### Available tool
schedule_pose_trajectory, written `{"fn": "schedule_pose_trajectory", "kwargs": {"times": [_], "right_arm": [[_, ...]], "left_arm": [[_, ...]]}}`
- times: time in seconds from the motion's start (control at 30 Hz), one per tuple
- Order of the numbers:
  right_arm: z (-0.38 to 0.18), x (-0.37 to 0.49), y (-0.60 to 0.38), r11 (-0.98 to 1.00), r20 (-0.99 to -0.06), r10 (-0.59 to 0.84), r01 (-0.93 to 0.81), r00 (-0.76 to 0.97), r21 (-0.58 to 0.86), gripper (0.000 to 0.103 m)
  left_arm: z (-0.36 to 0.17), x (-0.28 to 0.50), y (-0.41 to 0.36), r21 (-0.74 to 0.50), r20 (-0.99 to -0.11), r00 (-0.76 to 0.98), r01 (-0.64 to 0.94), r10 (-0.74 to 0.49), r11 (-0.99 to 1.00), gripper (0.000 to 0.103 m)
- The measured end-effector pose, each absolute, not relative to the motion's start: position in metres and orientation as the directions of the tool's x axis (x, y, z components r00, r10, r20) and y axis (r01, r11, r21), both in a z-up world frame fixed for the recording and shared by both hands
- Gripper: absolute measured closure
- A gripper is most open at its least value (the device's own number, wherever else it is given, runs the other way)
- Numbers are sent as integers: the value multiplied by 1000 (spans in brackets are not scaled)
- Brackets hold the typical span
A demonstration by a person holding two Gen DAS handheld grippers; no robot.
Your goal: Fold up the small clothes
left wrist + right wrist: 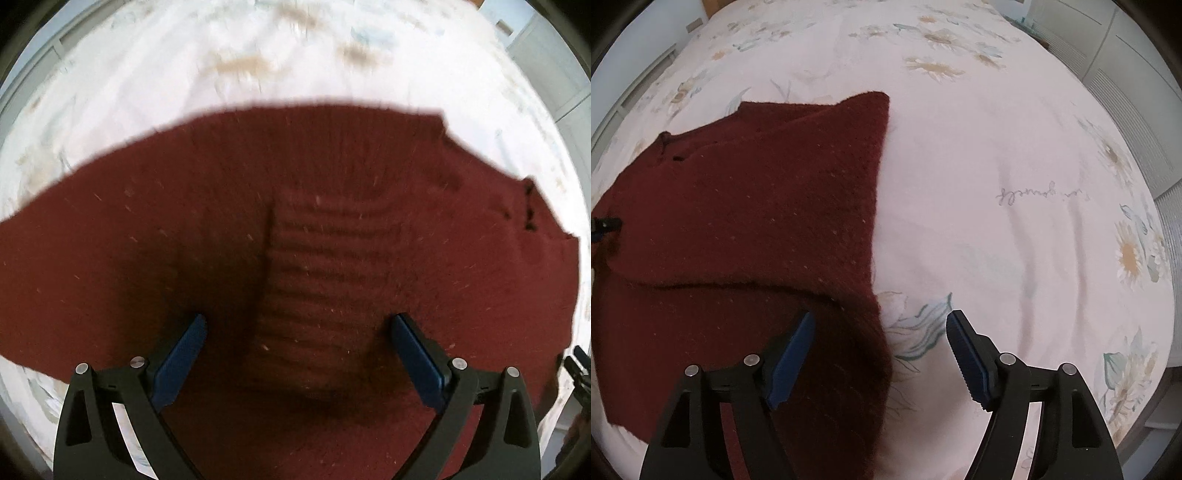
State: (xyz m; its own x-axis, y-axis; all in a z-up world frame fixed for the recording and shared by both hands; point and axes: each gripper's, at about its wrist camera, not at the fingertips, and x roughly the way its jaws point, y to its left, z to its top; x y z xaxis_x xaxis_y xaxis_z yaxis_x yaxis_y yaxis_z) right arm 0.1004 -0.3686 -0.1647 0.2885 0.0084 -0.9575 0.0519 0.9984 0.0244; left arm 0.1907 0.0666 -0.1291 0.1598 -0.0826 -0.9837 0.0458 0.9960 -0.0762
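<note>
A dark red knitted sweater (258, 206) lies spread on a bed with a white floral cover (184, 74). In the left wrist view my left gripper (299, 317) is open above the sweater's ribbed band (325, 280), holding nothing. In the right wrist view the sweater (746, 206) lies at the left, with one part folded over the body. My right gripper (881, 317) is open above the sweater's right edge, its left finger (790, 362) over the fabric and its right finger (967, 362) over the cover. The left gripper's tip (605, 223) shows at the far left.
The floral bed cover (1015, 184) stretches far to the right of the sweater. White cupboard doors (1126, 74) stand beyond the bed at the right. A wall and window frame (646, 66) lie past the bed at the left.
</note>
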Motion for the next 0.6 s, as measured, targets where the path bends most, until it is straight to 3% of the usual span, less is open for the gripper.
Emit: {"fn": "schedule_pose_trajectory", "kwargs": {"times": [0.07, 0.1, 0.17, 0.2, 0.27, 0.6], "right_arm": [[-165, 99, -373, 998, -959, 1, 62, 285, 19, 27], [-165, 101, -371, 998, -959, -1, 65, 285, 19, 27], [-162, 100, -373, 997, -957, 4, 74, 291, 26, 27], [-160, 100, -373, 997, -955, 8, 75, 297, 31, 27], [-153, 101, -376, 996, -949, 26, 77, 315, 54, 27], [-158, 163, -375, 975, -931, 141, 116, 336, 190, 26]], "left_arm": [[-127, 185, 62, -51, -979, 196, 64, -62, 997, 12], [-125, 182, 59, -50, -975, 213, 84, -67, 995, 28], [-121, 178, 52, -31, -971, 233, 121, -58, 992, 49], [-118, 176, 47, -3, -966, 254, 140, -38, 990, 66], [-113, 174, 34, 25, -955, 294, 174, -28, 984, 86], [-89, 160, 51, -7, -927, 368, 174, -72, 985, 90]]}}
